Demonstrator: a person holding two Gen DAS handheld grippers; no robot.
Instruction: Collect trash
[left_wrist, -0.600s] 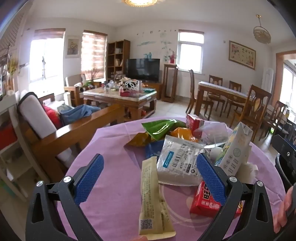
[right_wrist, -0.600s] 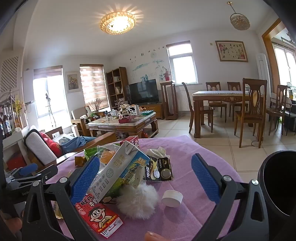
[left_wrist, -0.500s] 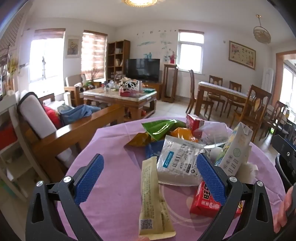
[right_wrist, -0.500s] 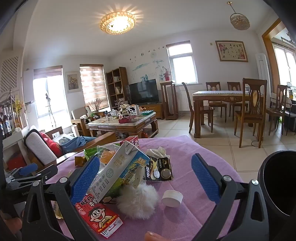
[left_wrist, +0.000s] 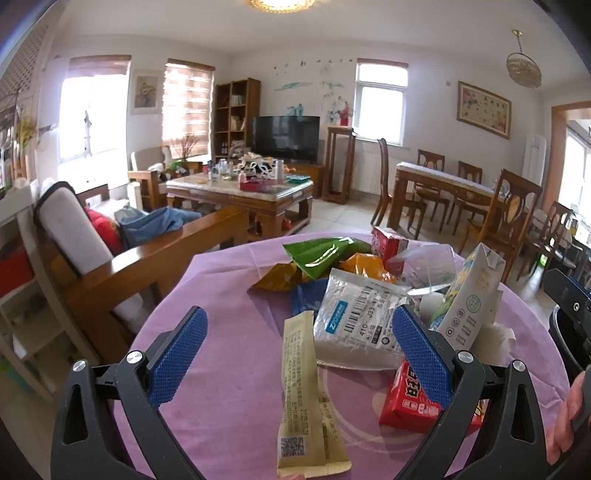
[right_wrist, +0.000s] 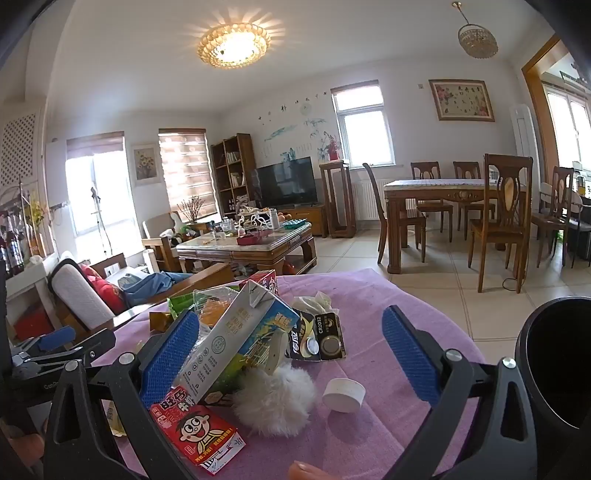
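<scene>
Trash lies on a round table with a purple cloth (left_wrist: 229, 332). My left gripper (left_wrist: 299, 354) is open and empty above a long beige wrapper (left_wrist: 303, 387) and a silver pouch (left_wrist: 354, 325). A red carton (left_wrist: 410, 402) and a tilted milk carton (left_wrist: 472, 299) lie to its right. My right gripper (right_wrist: 291, 354) is open and empty over the milk carton (right_wrist: 236, 339), a white fluffy ball (right_wrist: 275, 400), a white cap (right_wrist: 343, 395), a battery pack (right_wrist: 325, 336) and the red carton (right_wrist: 195, 432).
A black bin (right_wrist: 557, 369) stands at the table's right edge. Green and orange bags (left_wrist: 321, 254) lie at the far side. A wooden sofa (left_wrist: 129, 258), a coffee table (left_wrist: 240, 192) and a dining set (right_wrist: 461, 206) stand beyond.
</scene>
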